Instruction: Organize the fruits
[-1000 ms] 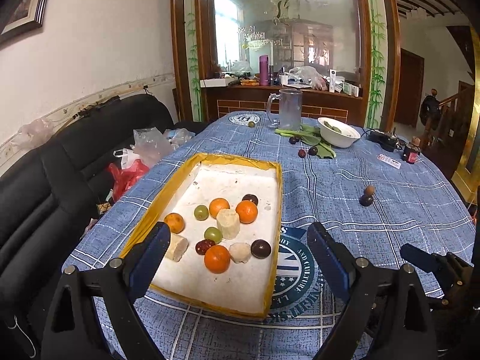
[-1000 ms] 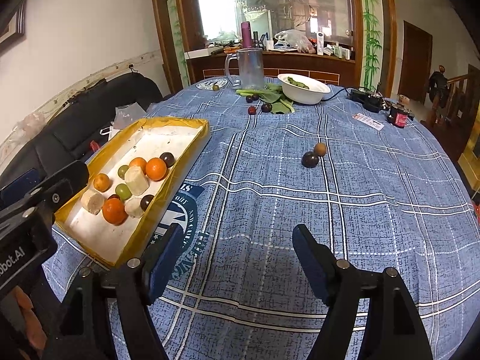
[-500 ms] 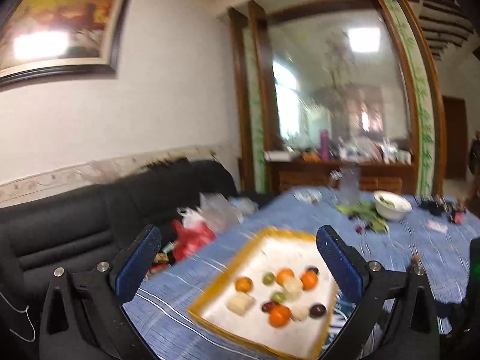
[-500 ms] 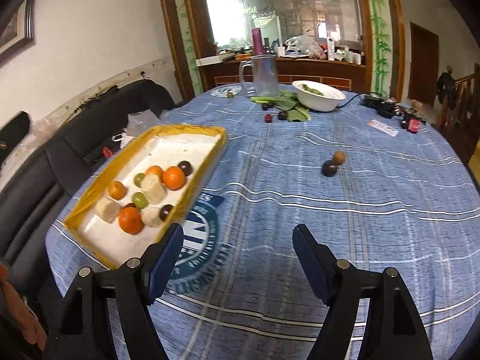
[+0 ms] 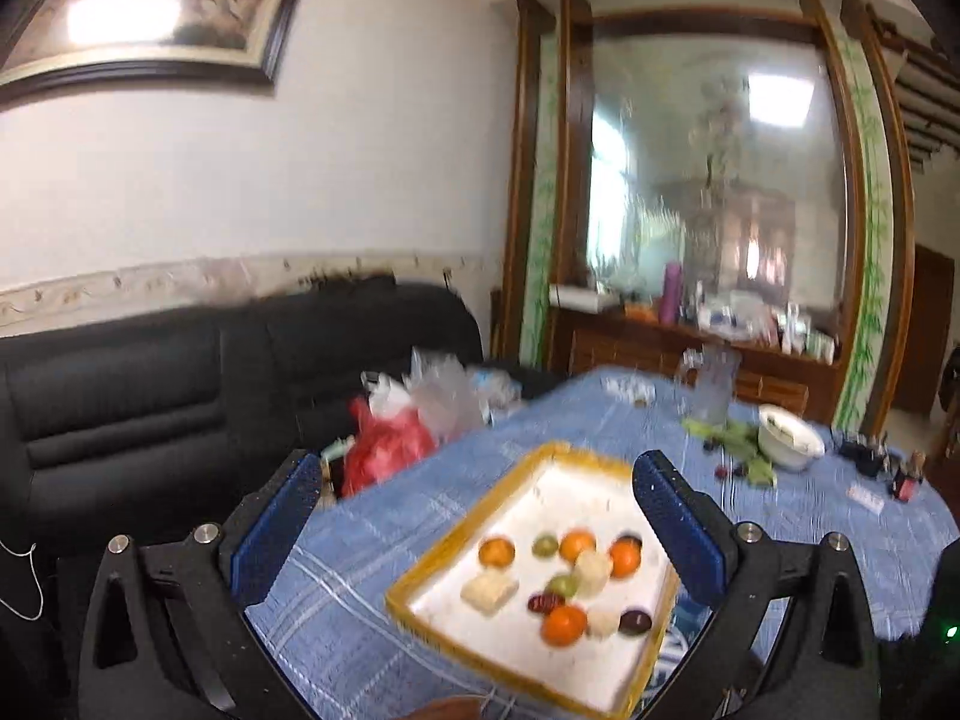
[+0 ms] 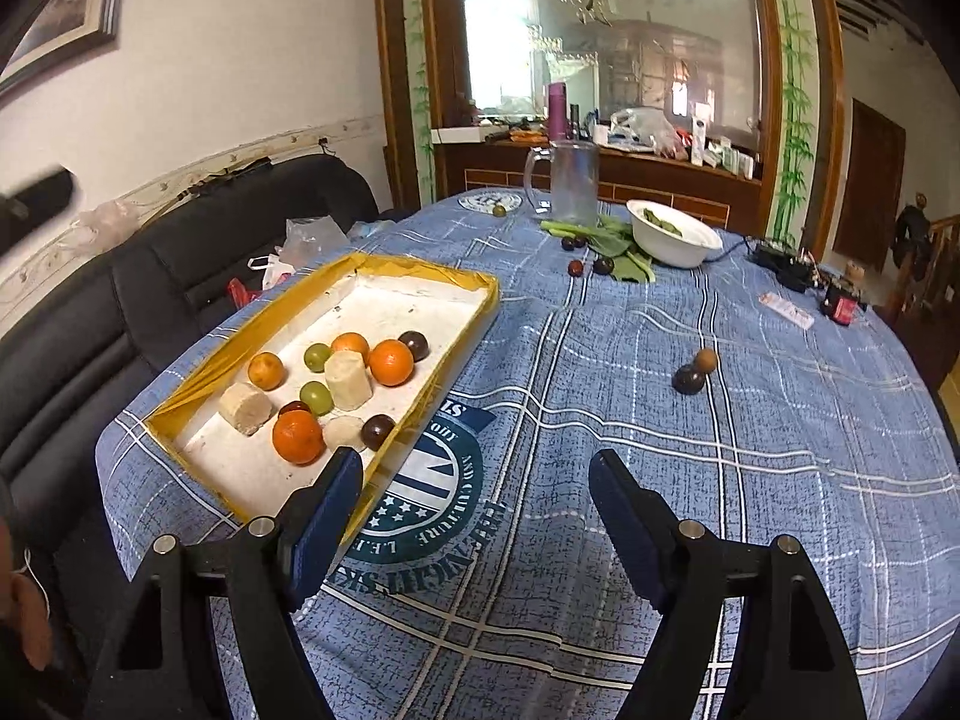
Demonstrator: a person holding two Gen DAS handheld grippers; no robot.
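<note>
A yellow-rimmed tray (image 6: 474, 291) with a white floor sits on the left of the blue-clothed table and also shows in the left wrist view (image 5: 456, 540). It holds several fruits: oranges (image 6: 391, 362), green grapes (image 6: 317, 397), dark plums (image 6: 377, 431) and pale cut pieces (image 6: 347, 380). A dark plum (image 6: 687, 379) and a brown fruit (image 6: 706, 359) lie loose on the cloth to the right. My left gripper (image 5: 477, 516) is open and empty, raised well above and behind the tray. My right gripper (image 6: 477, 504) is open and empty, over the cloth near the tray's front corner.
At the far end stand a glass jug (image 6: 573, 180), a white bowl (image 6: 672, 237), green leaves (image 6: 618, 249) with small dark fruits (image 6: 576, 267), and cables and small boxes (image 6: 798, 276). A black sofa (image 5: 150, 384) with plastic bags (image 5: 390, 444) lines the left side.
My left gripper has risen and pulled back, tilting up and to the left, so the tray looks smaller and lower. My right gripper has lifted and drawn back slightly. Both stay open.
</note>
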